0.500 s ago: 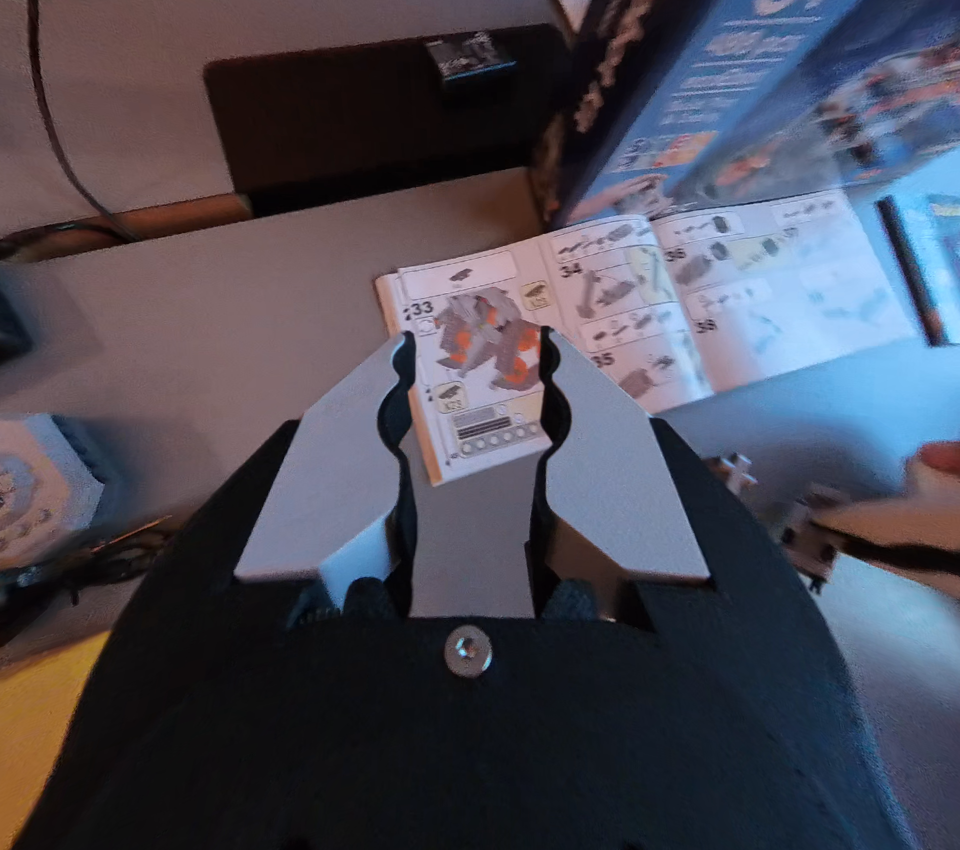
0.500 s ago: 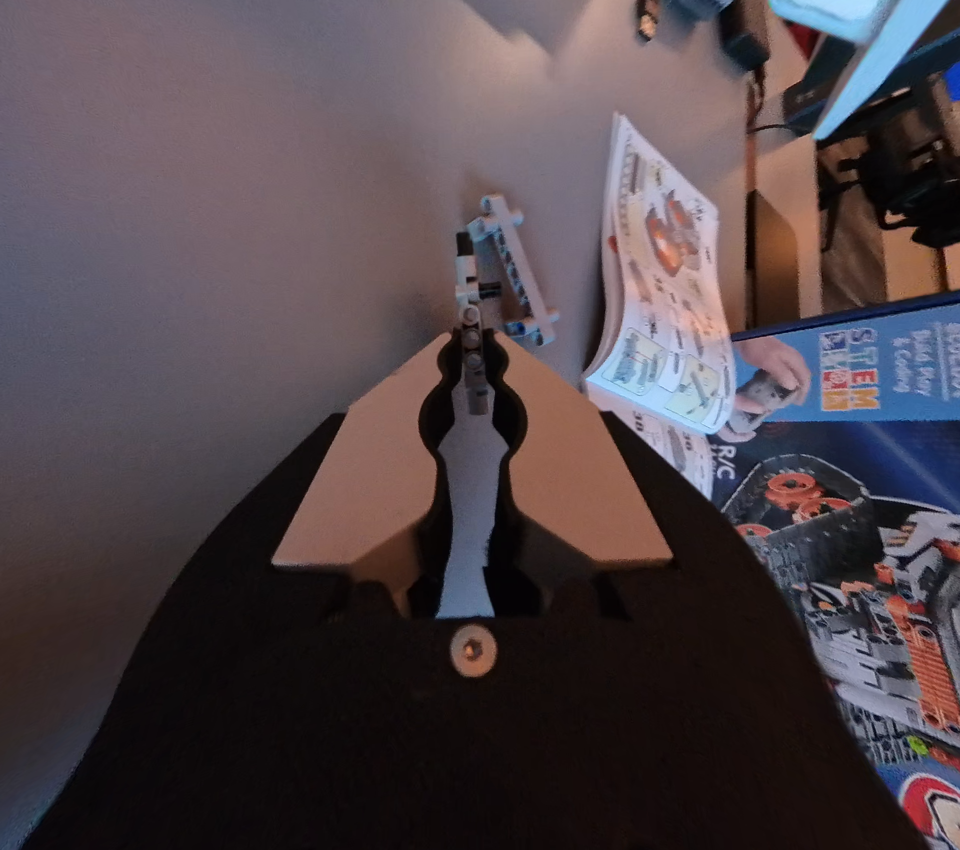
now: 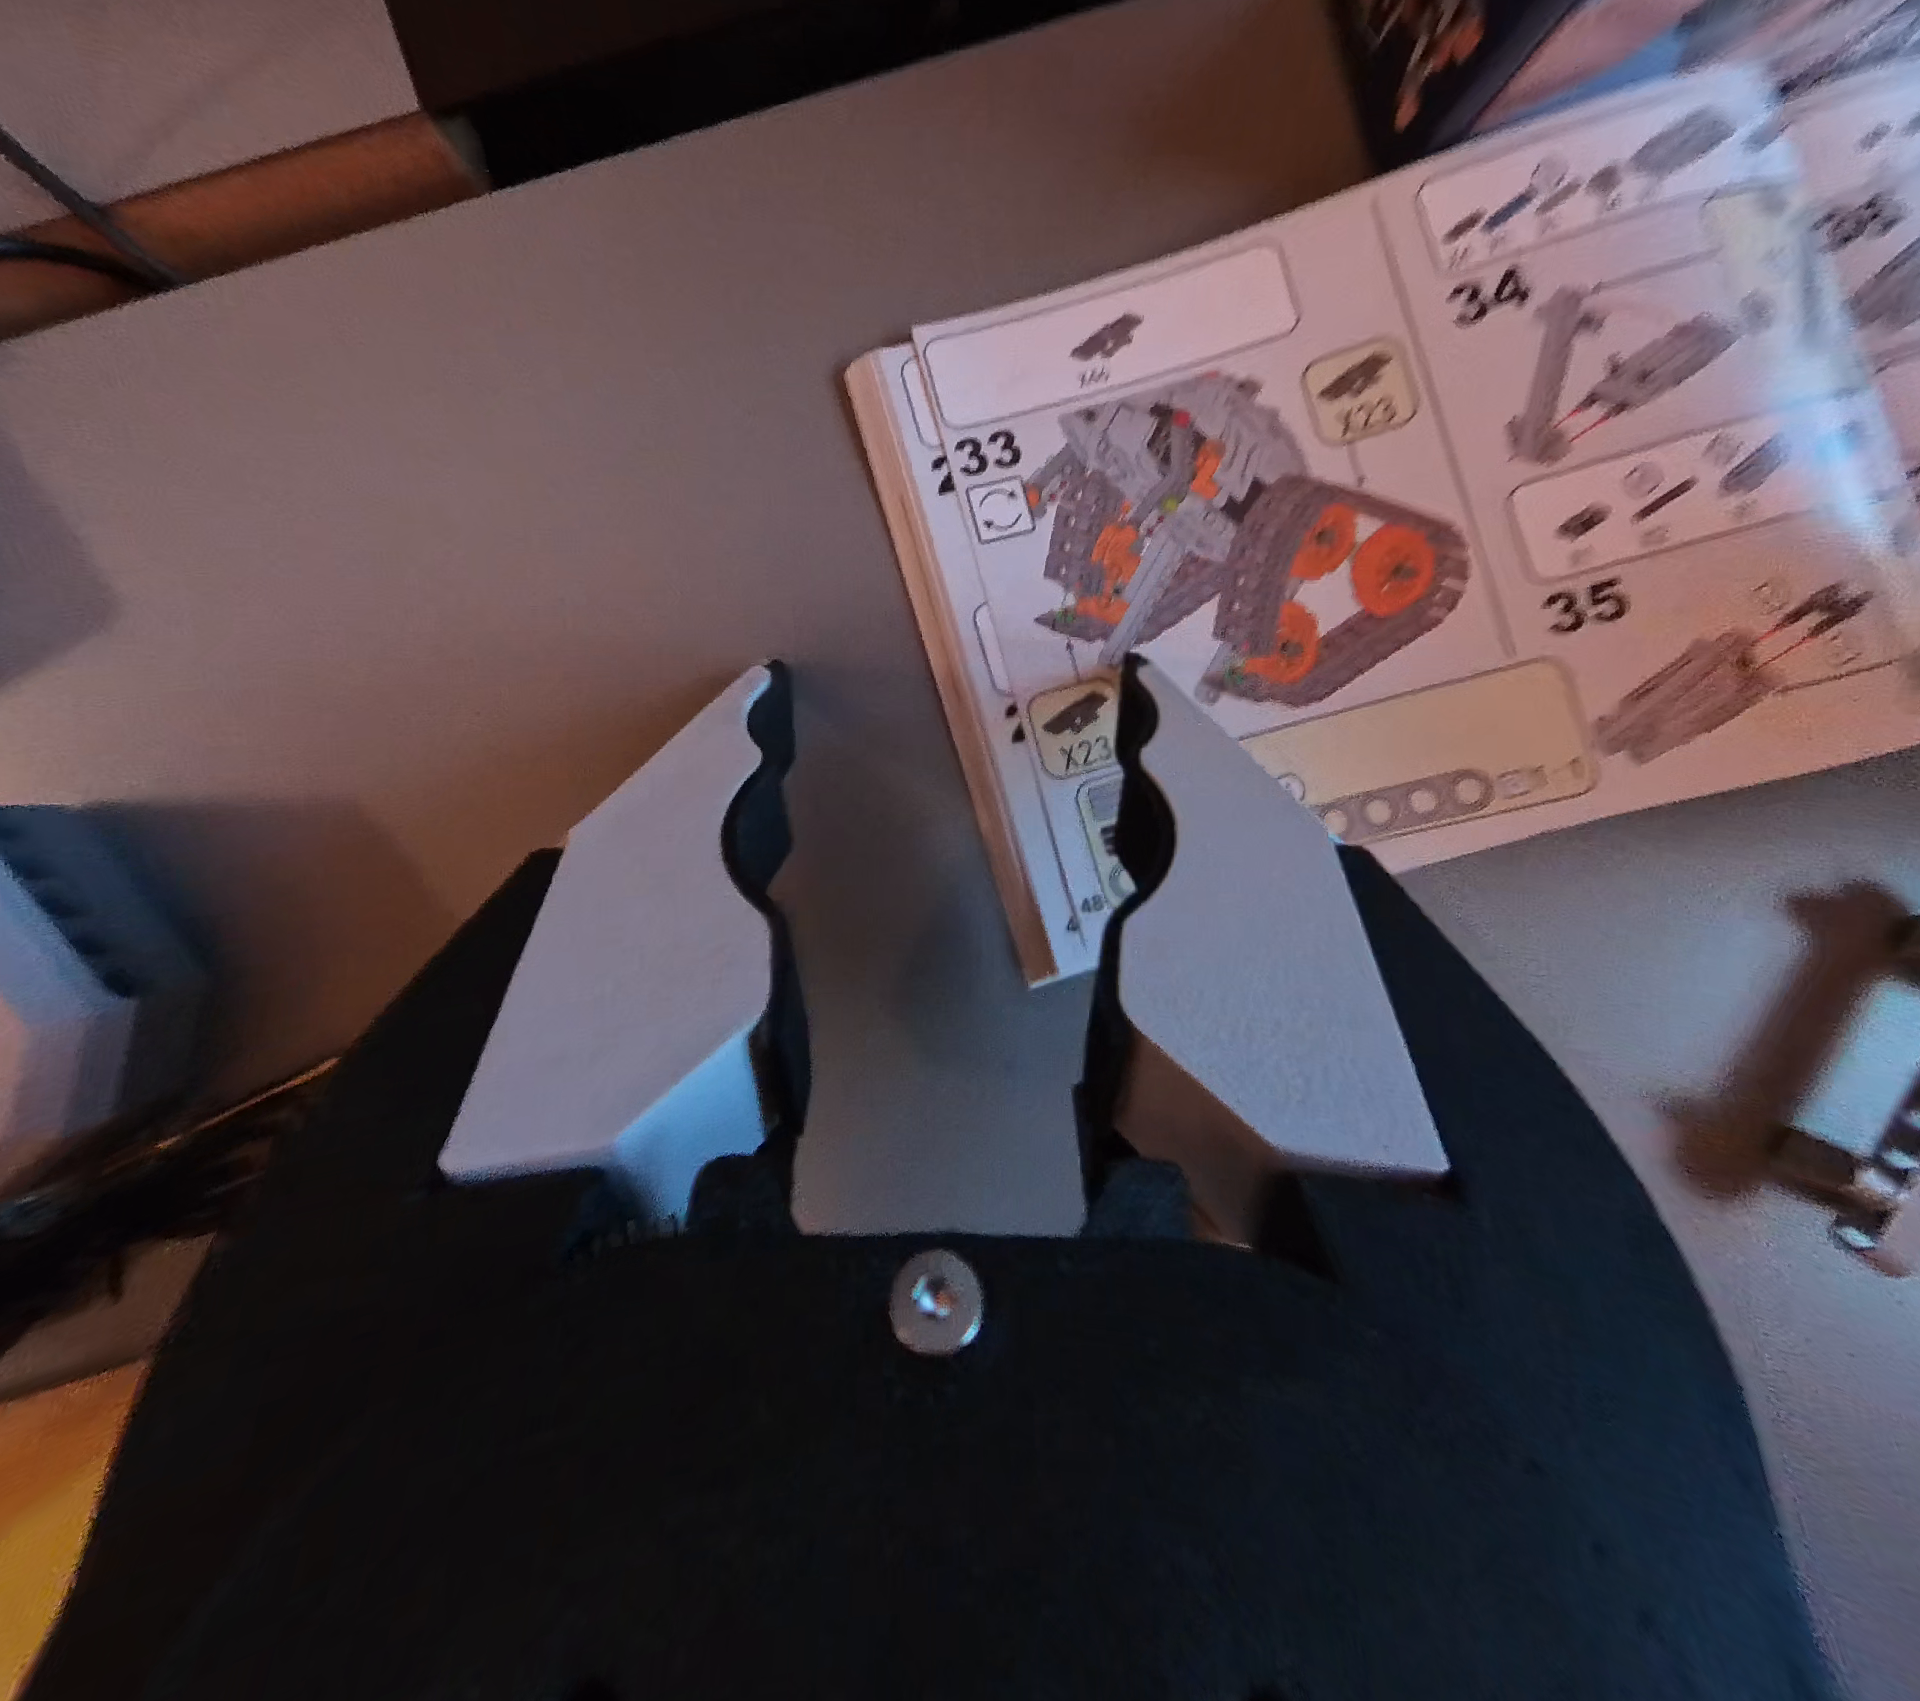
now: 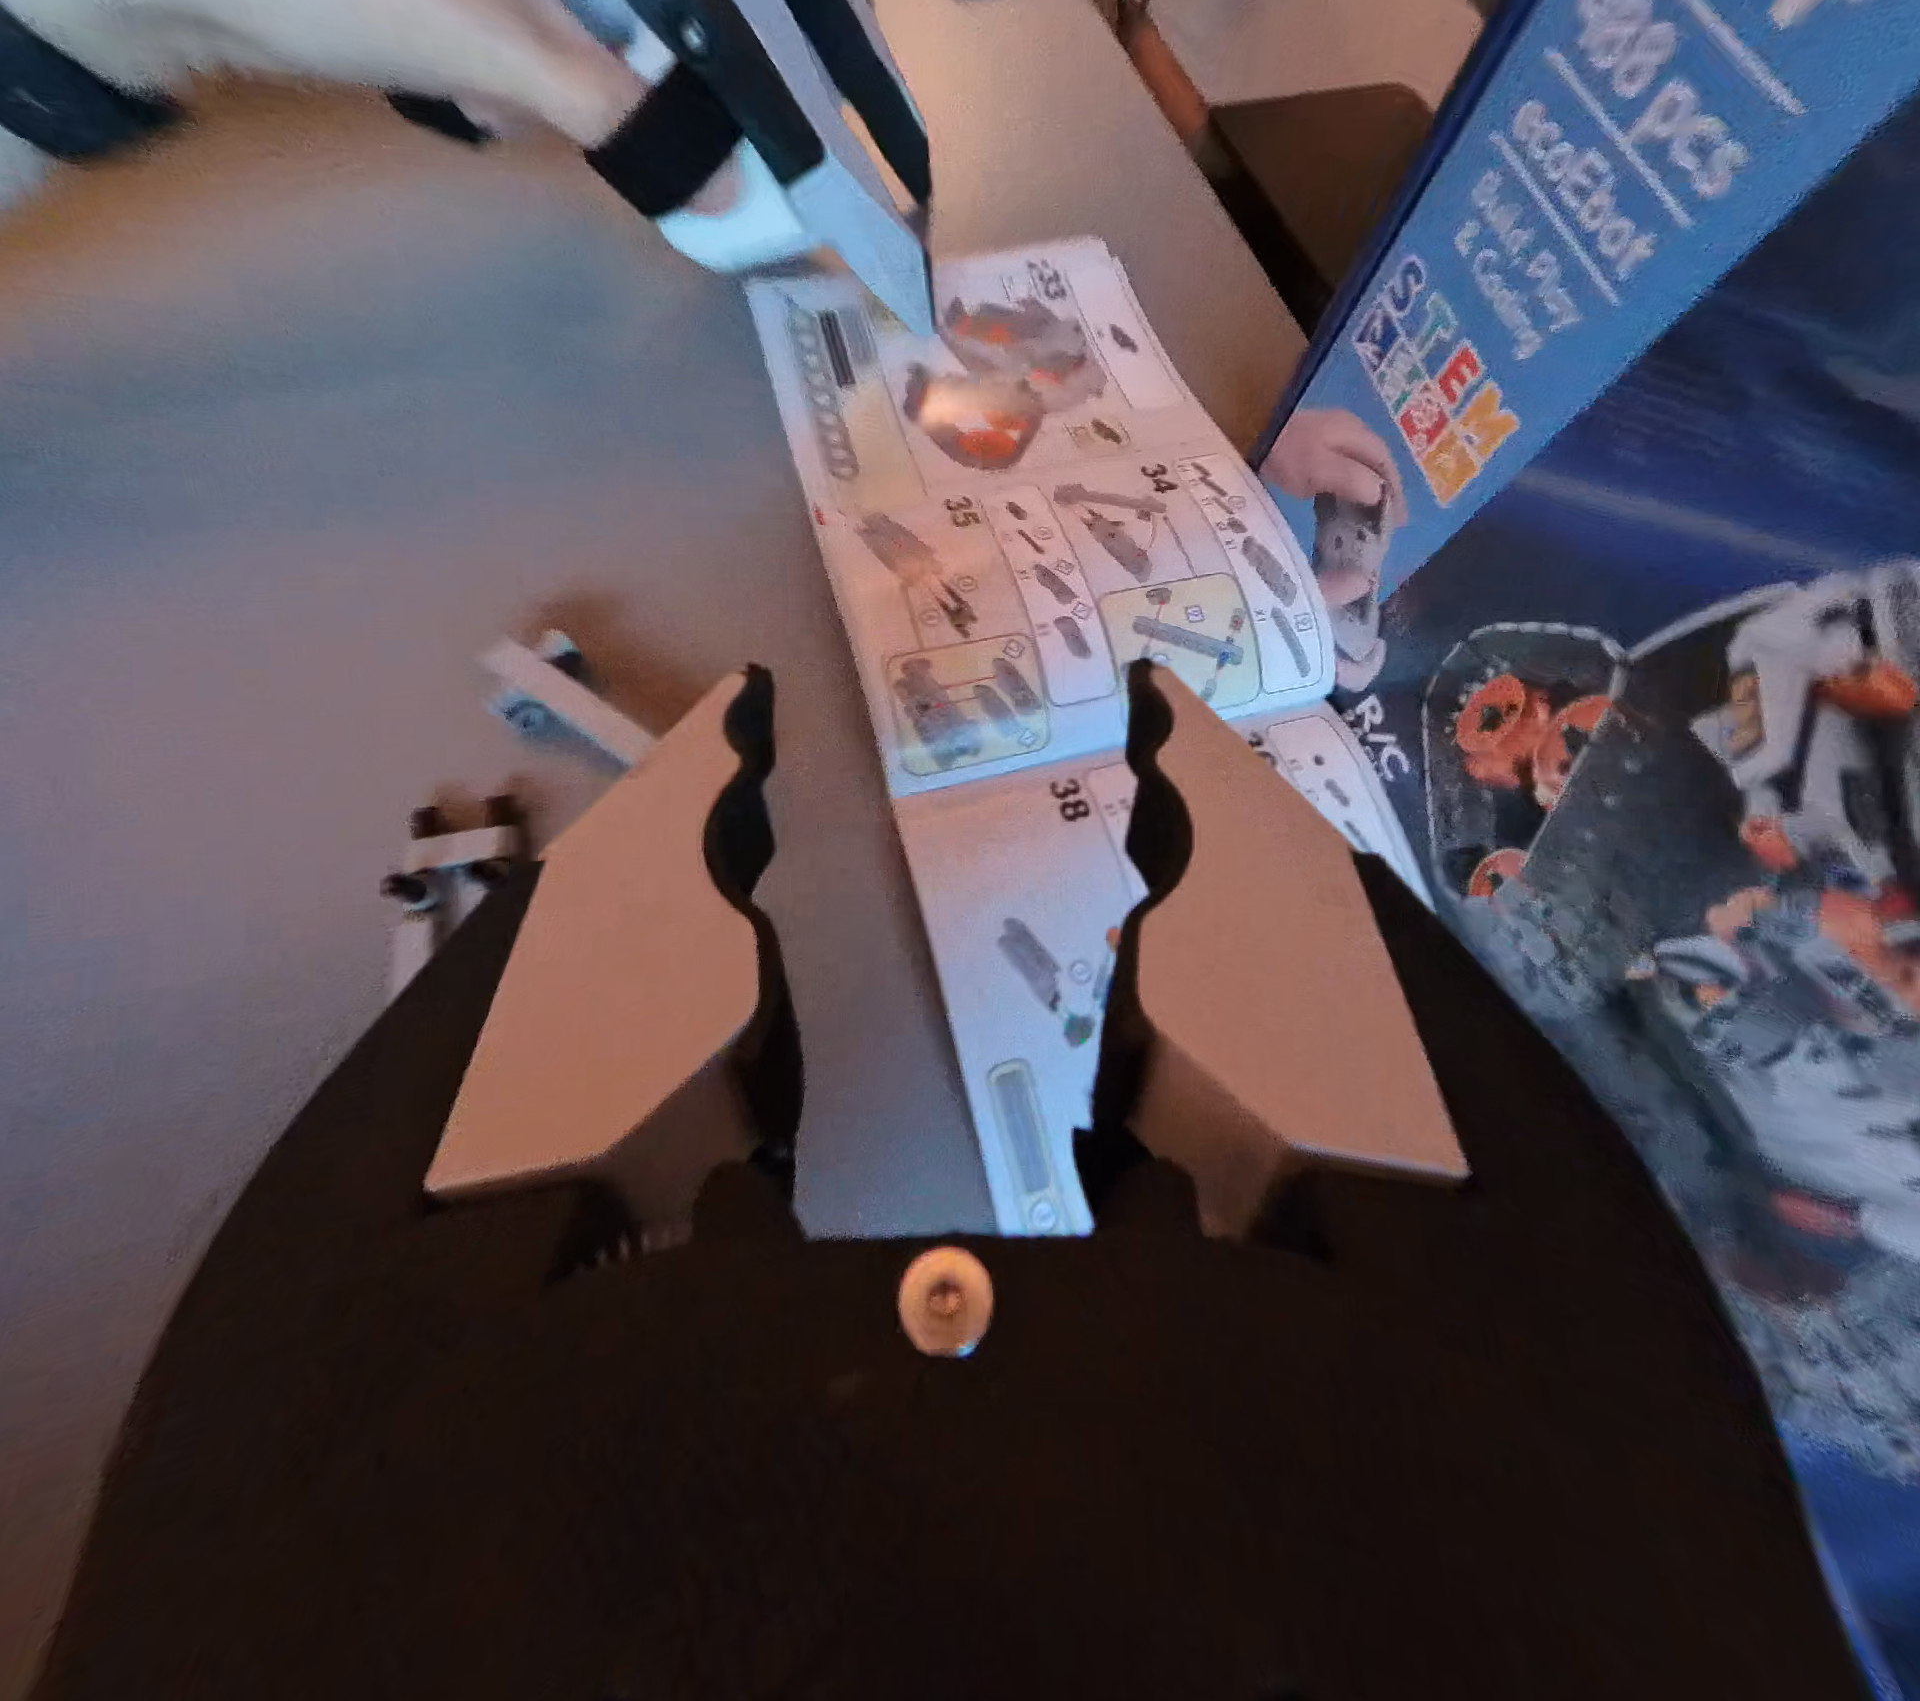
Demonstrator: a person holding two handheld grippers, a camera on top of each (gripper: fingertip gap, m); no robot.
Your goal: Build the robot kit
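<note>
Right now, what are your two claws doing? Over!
Left gripper open over instruction booklet. Right gripper open, empty. Small brick assembly beside it.

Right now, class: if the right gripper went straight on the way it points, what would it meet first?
Probably the open instruction booklet on the grey table. The right gripper is open and empty, and the booklet's near pages lie between and just beyond its fingertips. Depth is unclear, so bare table might come first.
</note>
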